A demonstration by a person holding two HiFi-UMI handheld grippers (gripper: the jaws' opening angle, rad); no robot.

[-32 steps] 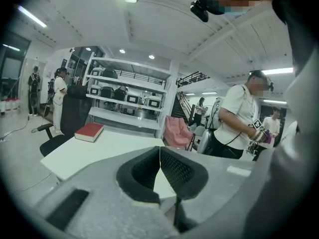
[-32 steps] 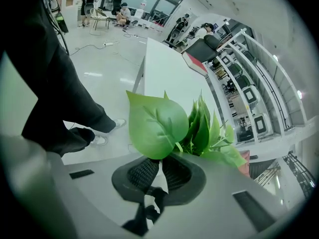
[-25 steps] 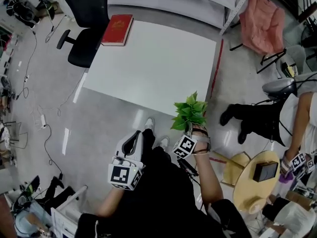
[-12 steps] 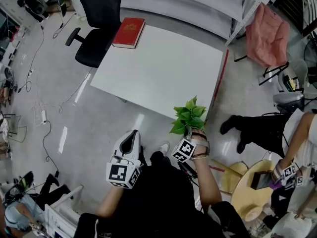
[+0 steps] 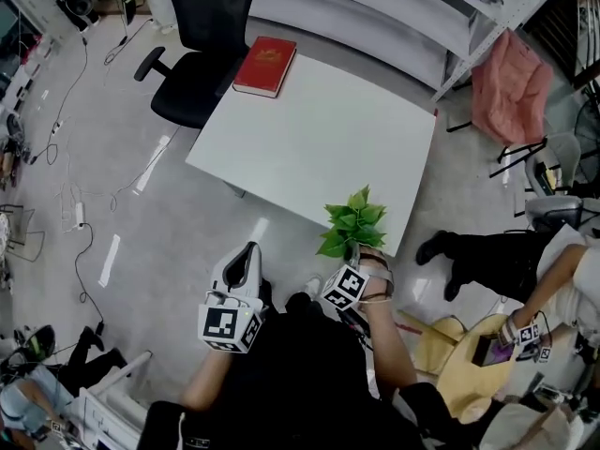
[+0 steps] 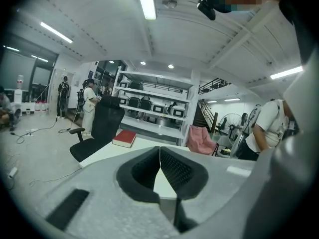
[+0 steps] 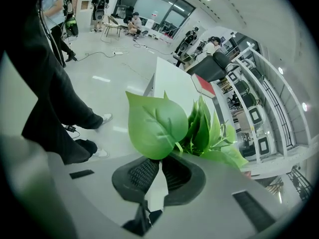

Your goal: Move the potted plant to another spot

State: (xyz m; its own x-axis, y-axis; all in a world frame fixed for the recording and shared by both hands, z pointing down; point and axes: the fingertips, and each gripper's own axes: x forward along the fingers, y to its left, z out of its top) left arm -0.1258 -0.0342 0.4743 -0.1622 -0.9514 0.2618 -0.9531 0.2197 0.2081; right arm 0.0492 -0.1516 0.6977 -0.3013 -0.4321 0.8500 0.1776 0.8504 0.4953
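The potted plant (image 5: 350,224) shows as a bunch of green leaves, held in the air at the near right edge of the white table (image 5: 319,139). My right gripper (image 5: 355,250) is shut on it just below the leaves. In the right gripper view the leaves (image 7: 158,125) rise straight out of my right gripper (image 7: 160,159), and a white piece is pinched between the jaws; the pot itself is hidden. My left gripper (image 5: 247,264) hangs over the floor to the left, shut and holding nothing. In its own view my left gripper (image 6: 159,152) points toward the table (image 6: 144,146).
A red book (image 5: 265,66) lies on the table's far left corner. A black office chair (image 5: 202,45) stands beside that corner. A pink cloth (image 5: 506,75) hangs on a chair at the right. A seated person (image 5: 511,256) and a round wooden table (image 5: 469,368) are at the lower right. Cables (image 5: 80,204) run over the floor.
The whole view has moved toward the table. The plant in my right gripper now overlaps the table's near edge. The left gripper keeps its place beside it, still shut.
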